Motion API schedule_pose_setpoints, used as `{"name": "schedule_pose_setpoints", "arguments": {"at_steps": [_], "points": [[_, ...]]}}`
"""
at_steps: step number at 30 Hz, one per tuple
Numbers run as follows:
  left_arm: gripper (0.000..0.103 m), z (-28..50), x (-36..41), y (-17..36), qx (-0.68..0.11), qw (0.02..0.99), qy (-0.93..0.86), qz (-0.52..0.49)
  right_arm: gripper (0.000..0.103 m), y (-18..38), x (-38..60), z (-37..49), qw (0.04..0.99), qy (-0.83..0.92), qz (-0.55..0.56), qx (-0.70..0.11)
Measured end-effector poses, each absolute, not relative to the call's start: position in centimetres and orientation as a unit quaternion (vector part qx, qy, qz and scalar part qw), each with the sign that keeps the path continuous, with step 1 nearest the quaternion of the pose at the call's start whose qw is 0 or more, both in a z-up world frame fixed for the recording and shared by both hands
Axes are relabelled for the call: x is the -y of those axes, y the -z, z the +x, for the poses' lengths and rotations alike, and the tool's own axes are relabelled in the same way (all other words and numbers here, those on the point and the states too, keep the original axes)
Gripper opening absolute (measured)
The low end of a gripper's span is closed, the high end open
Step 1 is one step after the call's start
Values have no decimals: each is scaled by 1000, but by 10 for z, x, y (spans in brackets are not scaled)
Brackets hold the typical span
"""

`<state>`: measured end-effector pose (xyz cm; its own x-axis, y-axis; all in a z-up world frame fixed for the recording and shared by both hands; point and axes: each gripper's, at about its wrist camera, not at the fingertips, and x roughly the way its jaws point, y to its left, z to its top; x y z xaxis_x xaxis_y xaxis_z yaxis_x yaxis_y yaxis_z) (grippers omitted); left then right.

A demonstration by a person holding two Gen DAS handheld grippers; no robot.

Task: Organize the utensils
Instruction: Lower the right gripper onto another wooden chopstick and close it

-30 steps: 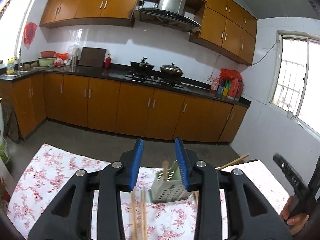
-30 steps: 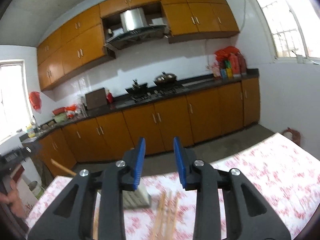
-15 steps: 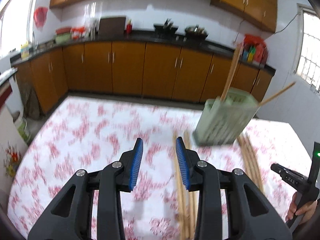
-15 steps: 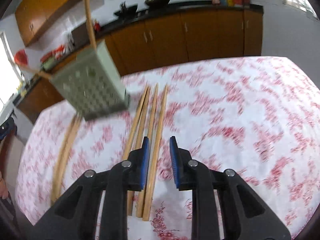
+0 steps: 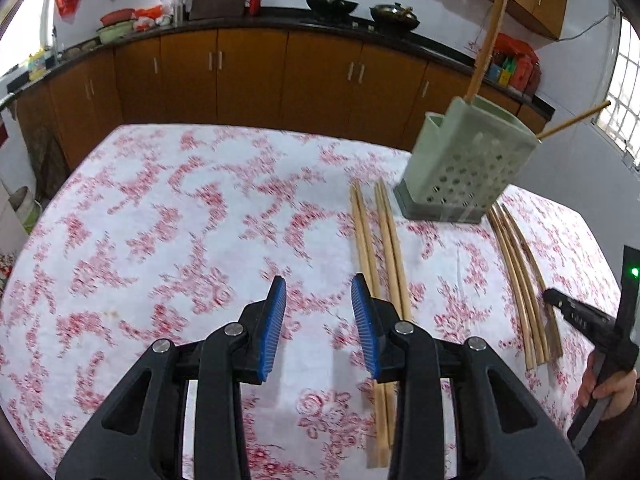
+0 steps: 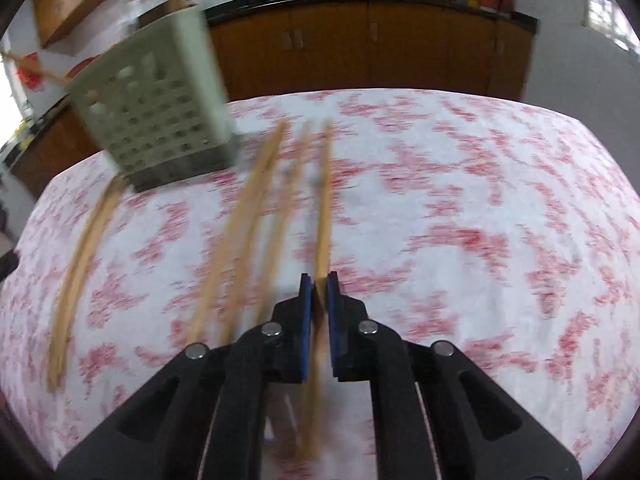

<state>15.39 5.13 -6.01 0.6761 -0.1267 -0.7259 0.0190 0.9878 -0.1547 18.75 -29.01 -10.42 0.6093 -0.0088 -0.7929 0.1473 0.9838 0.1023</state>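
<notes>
A pale green perforated utensil holder (image 5: 464, 168) stands on the floral tablecloth with two chopsticks (image 5: 486, 44) sticking out of it. It also shows in the right wrist view (image 6: 160, 108). Loose wooden chopsticks (image 5: 380, 248) lie in front of it, and a darker bundle (image 5: 520, 280) lies to its right. My left gripper (image 5: 318, 320) is open and empty above the cloth, just left of the loose chopsticks. My right gripper (image 6: 315, 284) is shut on one chopstick (image 6: 324, 200) that lies on the cloth; more chopsticks (image 6: 240, 232) lie to its left.
The table (image 5: 160, 220) wears a white cloth with red flowers. Brown kitchen cabinets (image 5: 248, 72) and a dark counter with pots stand behind it. The other hand-held gripper (image 5: 592, 328) shows at the right edge of the left wrist view.
Both grippers have tilted down and dropped toward the table. My right gripper has closed from open onto a chopstick. The left gripper stays open.
</notes>
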Motion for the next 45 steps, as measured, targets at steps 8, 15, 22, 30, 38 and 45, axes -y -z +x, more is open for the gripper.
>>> {"name": "schedule_pose_setpoints", "arguments": {"at_steps": [8,15,22,30,38,45], "points": [[32,156,-32,83,-431,897,76,-64,8,104,321,183,890,83,102,-436],[25,161,-20,100,-455,886,75,-48,8,103,319,182,893,84,90,-432],[22,163,-16,99,-448,891,61,-28,8,104,318,182,895,84,84,-431],[11,178,-34,102,-447,894,2,-28,9,104,317,182,895,78,79,-432],[10,192,-60,102,-447,893,-16,-48,8,106,299,183,901,34,56,-430],[11,177,-64,105,-432,901,20,-39,8,106,301,181,902,31,65,-425]]}}
